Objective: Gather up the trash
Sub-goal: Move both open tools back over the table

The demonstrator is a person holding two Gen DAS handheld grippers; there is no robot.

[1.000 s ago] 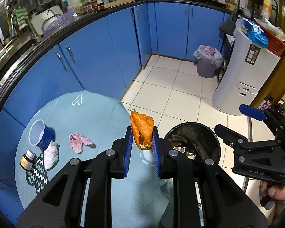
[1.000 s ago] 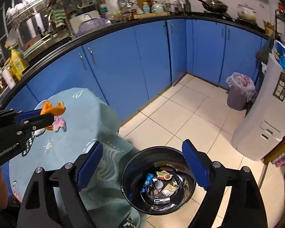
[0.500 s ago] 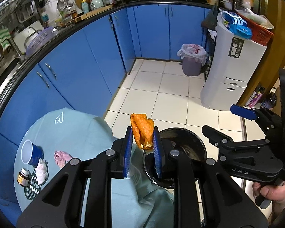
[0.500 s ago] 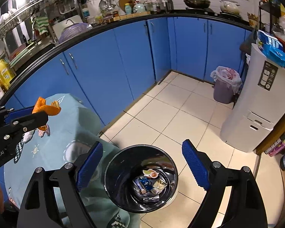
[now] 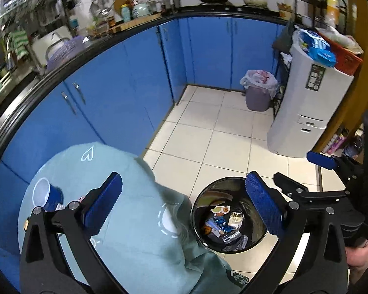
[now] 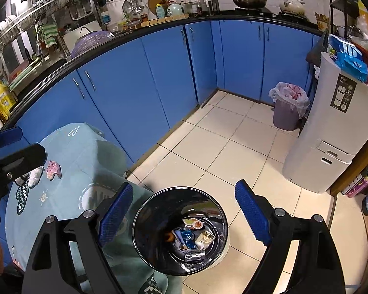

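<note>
Left gripper (image 5: 184, 207): jaws apart, nothing held, above table edge and black bin (image 5: 229, 183). Right gripper (image 6: 184, 212): jaws apart, nothing held, above bin. Pink scrap (image 6: 53, 167) on table (image 6: 85, 152).

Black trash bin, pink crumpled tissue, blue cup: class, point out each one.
black trash bin (image 6: 144, 210), right wrist view, left rim.
pink crumpled tissue (image 6: 53, 167), right wrist view, its middle.
blue cup (image 5: 52, 197), left wrist view, outer wall.

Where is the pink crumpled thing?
In the right wrist view, the pink crumpled scrap lies on the teal tablecloth at the left, just right of a white wad.
</note>
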